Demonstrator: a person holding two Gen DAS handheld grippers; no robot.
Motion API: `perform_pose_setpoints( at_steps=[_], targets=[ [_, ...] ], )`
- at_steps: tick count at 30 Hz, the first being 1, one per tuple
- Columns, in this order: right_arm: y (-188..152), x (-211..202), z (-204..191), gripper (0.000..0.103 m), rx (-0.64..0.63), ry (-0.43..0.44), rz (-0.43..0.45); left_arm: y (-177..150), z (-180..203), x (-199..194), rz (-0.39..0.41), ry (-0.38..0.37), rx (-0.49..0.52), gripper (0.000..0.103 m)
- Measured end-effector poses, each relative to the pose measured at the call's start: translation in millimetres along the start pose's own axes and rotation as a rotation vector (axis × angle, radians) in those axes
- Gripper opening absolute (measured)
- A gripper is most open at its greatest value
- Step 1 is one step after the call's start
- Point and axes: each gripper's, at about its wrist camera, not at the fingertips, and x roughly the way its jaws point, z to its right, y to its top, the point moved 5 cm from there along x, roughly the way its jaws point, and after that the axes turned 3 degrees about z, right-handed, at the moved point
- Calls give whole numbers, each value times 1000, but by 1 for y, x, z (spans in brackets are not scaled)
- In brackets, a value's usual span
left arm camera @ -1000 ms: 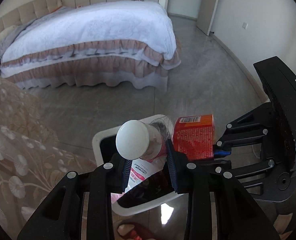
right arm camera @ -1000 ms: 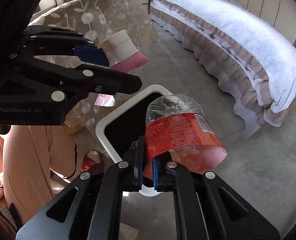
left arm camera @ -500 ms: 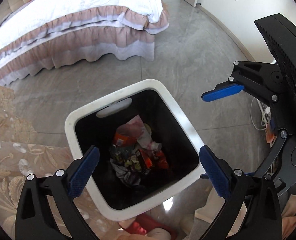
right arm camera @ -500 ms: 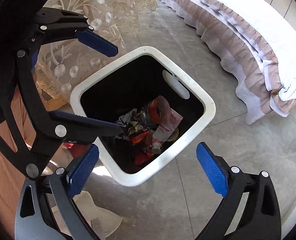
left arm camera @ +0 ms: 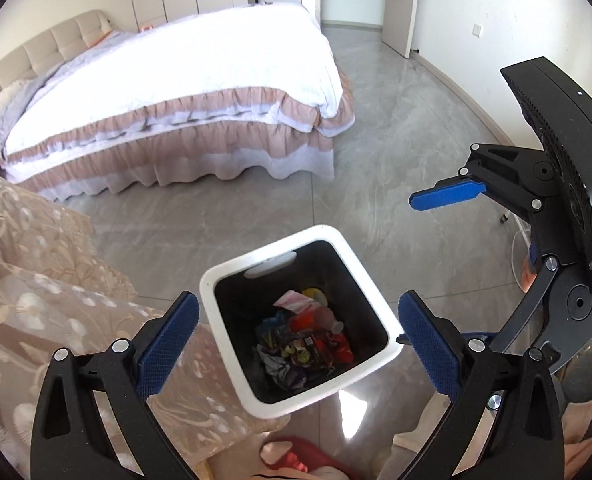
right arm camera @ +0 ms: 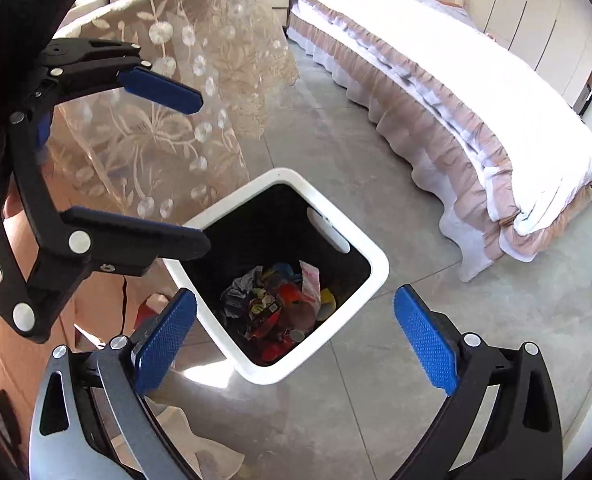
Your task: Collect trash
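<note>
Trash (left arm camera: 304, 340) (crumpled, colourful wrappers) fills the white bin (left arm camera: 372, 280).

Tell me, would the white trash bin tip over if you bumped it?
Probably not easily: the white trash bin looks squarish and sits flat on the floor. It likely slides instead, since the tiles look glossy and only a little trash weighs it down.

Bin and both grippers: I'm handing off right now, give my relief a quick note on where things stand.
Left gripper: open, empty, above the bin.
Right gripper: open, empty, also over the bin.
Trash: wrappers and crumpled packets piled at the bottom of the white bin, which stands on the floor between the bed and the lace-covered table.
Done: nothing is in either gripper.
Left: no loose trash shows on the visible floor; check elsewhere.
</note>
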Motion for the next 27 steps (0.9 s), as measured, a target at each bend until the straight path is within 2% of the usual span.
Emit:
perform_pose_setpoints(
  at_steps=[6,10,13,17,20,27],
  targets=[
    [39,-51,-4,98,42,-26,163,12,-17,-75,140,102,-92,98],
    [64,-85,-23,98,84,-82,283,4,-37,-130,231,236,-190,98],
    [82,-107,-42,98,95,-64,378,-6,-51,-168,273,344,-251,98],
    [108,-134,-71,98,36,-59,490,-16,-66,-218,349,406,-341,98],
    [125,-153,-96,98,7,-34,570,-23,-71,-250,393,495,-366,98],
    [157,-180,-139,98,-31,29,659,-47,-77,-311,450,634,-441,98]
  ],
)
